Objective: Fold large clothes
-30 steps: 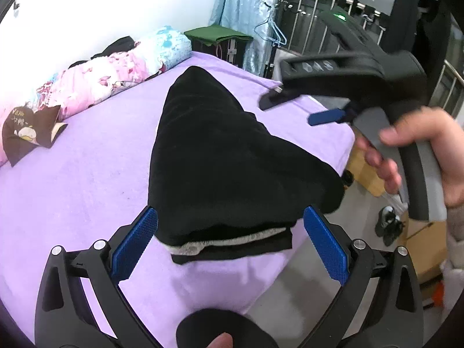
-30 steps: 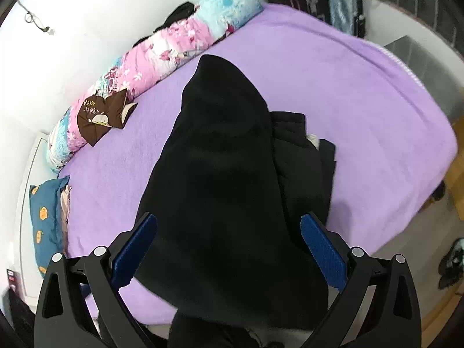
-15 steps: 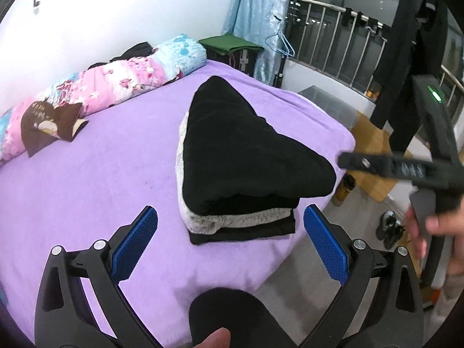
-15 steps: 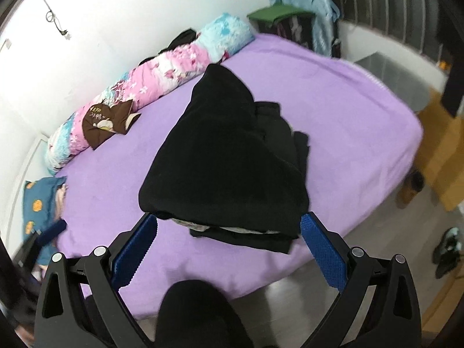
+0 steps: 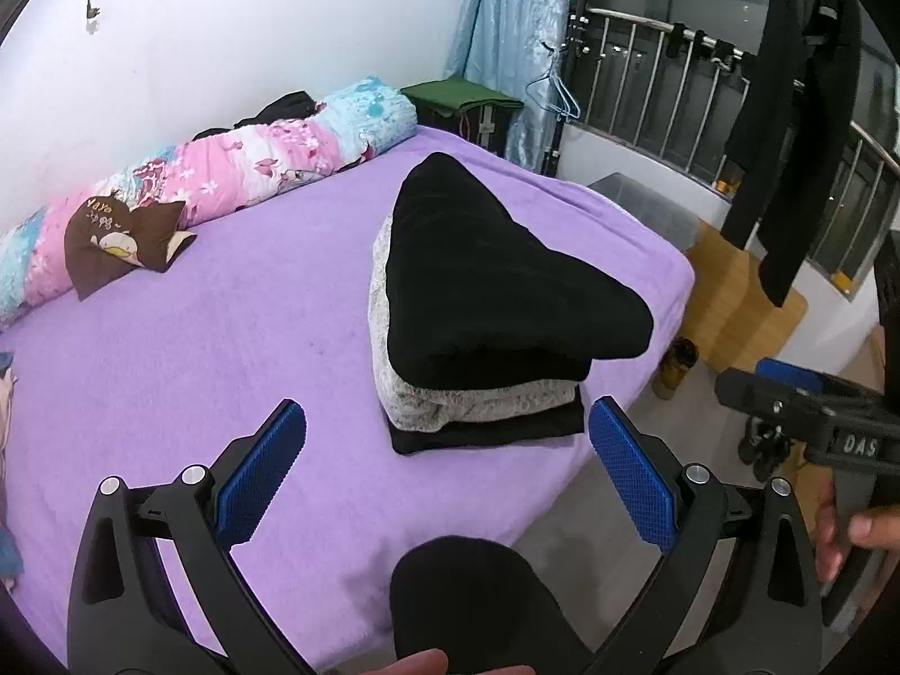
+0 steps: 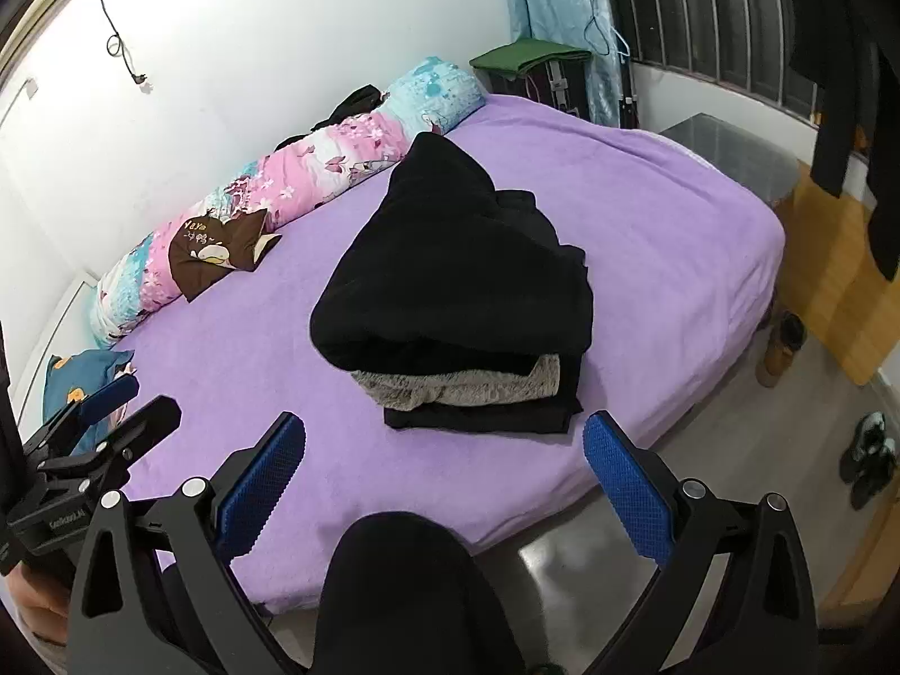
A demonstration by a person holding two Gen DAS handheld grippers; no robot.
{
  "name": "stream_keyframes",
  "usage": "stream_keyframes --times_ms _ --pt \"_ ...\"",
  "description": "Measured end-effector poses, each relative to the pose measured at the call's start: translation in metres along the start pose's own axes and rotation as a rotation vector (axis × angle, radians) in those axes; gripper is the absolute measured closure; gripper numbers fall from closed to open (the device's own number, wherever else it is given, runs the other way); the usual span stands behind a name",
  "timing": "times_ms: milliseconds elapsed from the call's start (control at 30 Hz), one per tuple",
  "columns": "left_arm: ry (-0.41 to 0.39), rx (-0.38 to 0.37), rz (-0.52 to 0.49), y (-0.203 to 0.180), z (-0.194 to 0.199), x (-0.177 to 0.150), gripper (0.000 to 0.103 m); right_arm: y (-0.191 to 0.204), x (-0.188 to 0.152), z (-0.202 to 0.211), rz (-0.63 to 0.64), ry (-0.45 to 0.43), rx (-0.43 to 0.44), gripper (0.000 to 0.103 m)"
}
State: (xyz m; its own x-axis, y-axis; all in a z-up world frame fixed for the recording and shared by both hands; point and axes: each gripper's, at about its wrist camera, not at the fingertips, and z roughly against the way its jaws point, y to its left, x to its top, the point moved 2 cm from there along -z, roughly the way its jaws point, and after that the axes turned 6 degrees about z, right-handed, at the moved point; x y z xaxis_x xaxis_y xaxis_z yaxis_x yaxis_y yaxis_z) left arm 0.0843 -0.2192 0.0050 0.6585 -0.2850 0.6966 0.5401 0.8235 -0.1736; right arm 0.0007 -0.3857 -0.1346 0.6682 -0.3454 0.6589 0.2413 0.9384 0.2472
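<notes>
Could slide off the purple bed (image 5: 236,337), that folded black coat (image 5: 495,292) with its grey fuzzy lining, sitting mid-frame close to the bed's right edge, if bumped by the left claw (image 5: 447,475) or right claw (image 6: 444,469), both wide open, holding nothing.

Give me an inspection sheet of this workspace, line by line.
Surface: purple bed cover, mostly bare around the clothes.
Job's things: black garment folded into a stack, grey fleecy lining showing at the near edge; it lies near the bed's corner.
Clutter: rolled floral quilt along the wall, brown cushion against it.
Grippers: left claw open, empty, above the near bed edge; right claw open, empty.
Cables: one cord hanging on the white wall.
Surroundings: blue curtain, window bars, dark coat hanging, shoes on the floor.
</notes>
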Motion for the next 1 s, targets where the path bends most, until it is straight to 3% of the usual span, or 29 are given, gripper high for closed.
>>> stream_keyframes --times_ms 433,1000 --pt "-0.003 0.006 0.007 0.004 0.013 -0.012 0.006 0.04 -0.017 0.02 0.116 -0.037 -0.025 0.005" --pt "-0.03 0.002 -0.003 0.007 0.019 -0.009 0.006 0.044 -0.015 0.024 0.135 -0.036 -0.023 0.005"
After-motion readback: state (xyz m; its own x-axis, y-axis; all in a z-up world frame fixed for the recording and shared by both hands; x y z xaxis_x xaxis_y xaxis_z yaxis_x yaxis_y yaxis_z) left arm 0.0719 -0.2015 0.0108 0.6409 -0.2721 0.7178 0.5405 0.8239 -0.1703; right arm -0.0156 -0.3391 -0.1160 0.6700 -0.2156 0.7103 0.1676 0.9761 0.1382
